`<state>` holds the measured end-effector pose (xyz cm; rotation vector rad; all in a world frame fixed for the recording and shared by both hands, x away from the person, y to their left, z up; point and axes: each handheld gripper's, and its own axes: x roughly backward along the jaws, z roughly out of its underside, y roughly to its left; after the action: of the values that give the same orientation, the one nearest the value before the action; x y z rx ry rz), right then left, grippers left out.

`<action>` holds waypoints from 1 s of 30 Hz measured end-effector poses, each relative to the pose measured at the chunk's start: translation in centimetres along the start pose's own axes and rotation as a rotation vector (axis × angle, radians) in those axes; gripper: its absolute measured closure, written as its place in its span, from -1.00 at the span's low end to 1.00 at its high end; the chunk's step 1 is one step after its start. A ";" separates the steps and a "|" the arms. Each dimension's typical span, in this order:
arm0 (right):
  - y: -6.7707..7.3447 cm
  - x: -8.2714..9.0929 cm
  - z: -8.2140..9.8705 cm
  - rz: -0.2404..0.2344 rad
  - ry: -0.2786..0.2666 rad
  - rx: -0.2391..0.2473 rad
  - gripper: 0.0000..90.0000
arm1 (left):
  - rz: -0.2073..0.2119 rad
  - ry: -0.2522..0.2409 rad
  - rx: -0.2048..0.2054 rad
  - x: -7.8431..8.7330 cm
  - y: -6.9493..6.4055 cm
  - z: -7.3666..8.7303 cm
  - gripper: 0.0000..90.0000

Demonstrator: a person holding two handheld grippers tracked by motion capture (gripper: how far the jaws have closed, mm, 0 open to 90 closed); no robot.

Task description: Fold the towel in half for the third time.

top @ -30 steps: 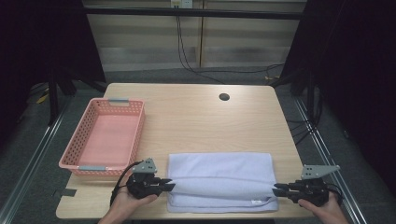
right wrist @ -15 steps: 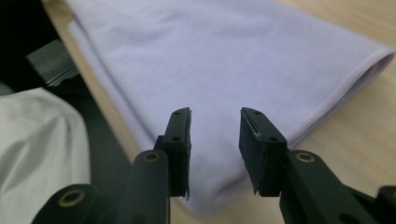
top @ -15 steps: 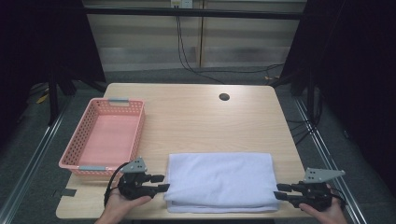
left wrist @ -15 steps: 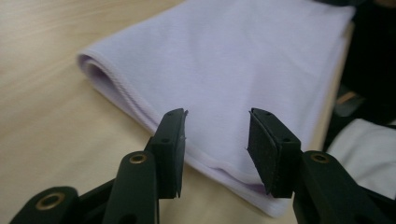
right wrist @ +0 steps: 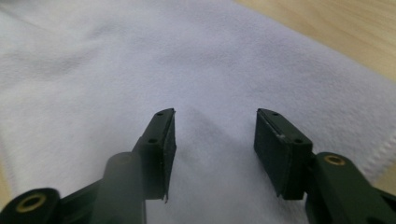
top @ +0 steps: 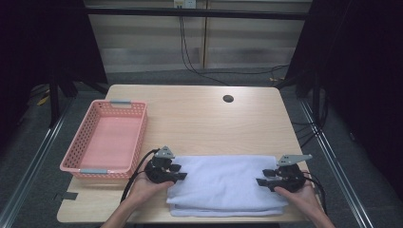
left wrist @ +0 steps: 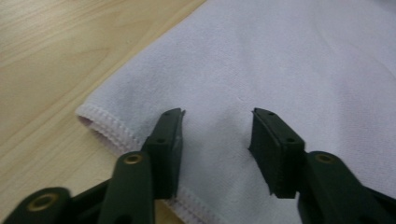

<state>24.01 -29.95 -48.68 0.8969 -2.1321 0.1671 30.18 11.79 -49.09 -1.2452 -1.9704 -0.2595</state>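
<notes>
both claws — left gripper [top: 179, 172] and right gripper [top: 263, 177] — have just been opening, nothing pinched; lower them evenly onto the folded pale lilac soft towel [top: 223, 183].

Towel [top: 223, 183] soft matt cloth; table [top: 199, 118] smooth wood; basket [top: 78, 156] perforated plastic.

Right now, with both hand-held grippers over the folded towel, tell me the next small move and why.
Probably lower both and close on the cloth. The left hand-held gripper and right hand-held gripper sit over opposite ends of the folded white towel, their jaws having just been opening, with nothing pinched between them. The pink basket beside it looks like the destination.
</notes>
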 end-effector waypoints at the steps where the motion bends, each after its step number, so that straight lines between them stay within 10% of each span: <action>1: 0.1 -0.3 0.0 0.002 0.010 -0.001 0.06 | -0.010 -0.005 -0.008 -0.1 -0.2 0.1 0.10; 7: -0.1 -0.6 0.3 0.051 0.007 0.064 0.45 | -0.031 -0.007 -0.004 -0.3 -0.1 0.2 0.17; 17: -3.0 -0.2 0.2 0.068 0.000 0.026 0.84 | -0.014 -0.028 -0.007 -2.1 0.1 -1.4 0.38; 23: -4.4 0.5 0.5 0.126 -0.007 -0.010 0.77 | 0.009 -0.007 0.005 -3.2 0.4 -2.8 0.72; 30: -2.1 1.8 -0.1 0.080 -0.087 -0.028 0.25 | 0.014 -0.046 0.051 -1.5 1.3 -3.8 0.48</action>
<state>24.70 -32.43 -47.67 0.8162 -2.2473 0.1403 33.52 9.42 -47.82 -1.2411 -1.9942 -0.1739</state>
